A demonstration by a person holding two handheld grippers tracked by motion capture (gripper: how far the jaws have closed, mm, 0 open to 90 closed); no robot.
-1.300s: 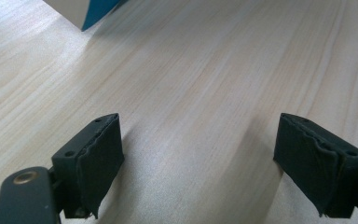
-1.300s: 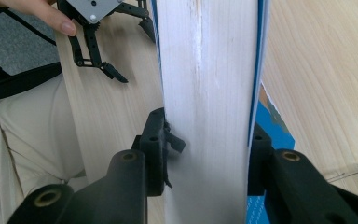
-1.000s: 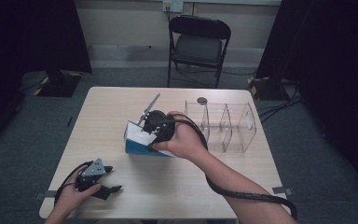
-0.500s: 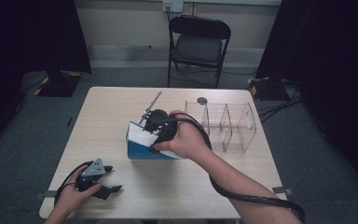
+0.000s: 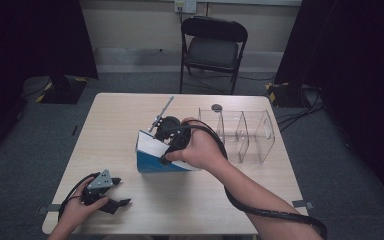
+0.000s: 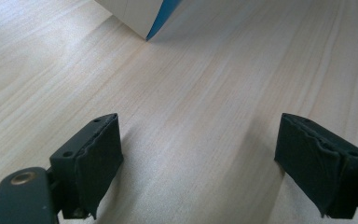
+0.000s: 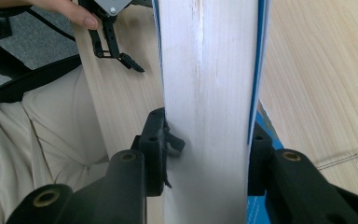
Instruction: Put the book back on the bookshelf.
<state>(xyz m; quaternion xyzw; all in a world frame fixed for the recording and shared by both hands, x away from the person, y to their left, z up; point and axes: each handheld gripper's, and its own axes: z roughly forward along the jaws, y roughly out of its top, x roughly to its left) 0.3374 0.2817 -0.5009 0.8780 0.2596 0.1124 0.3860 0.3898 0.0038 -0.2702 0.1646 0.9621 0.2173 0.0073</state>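
The blue-and-white book (image 5: 155, 152) is clamped on edge by the right gripper (image 5: 172, 142), to be carried toward the clear organizer (image 5: 245, 135); the left gripper (image 5: 111, 197) is left unclenched.

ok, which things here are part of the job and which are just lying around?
In the job:
- blue-and-white box, clamped in the right hand-held gripper
- clear divided bin beside it, probably where it goes

Lying about:
- left hand-held gripper, open, resting on the table
- folding chair
- small dark disc
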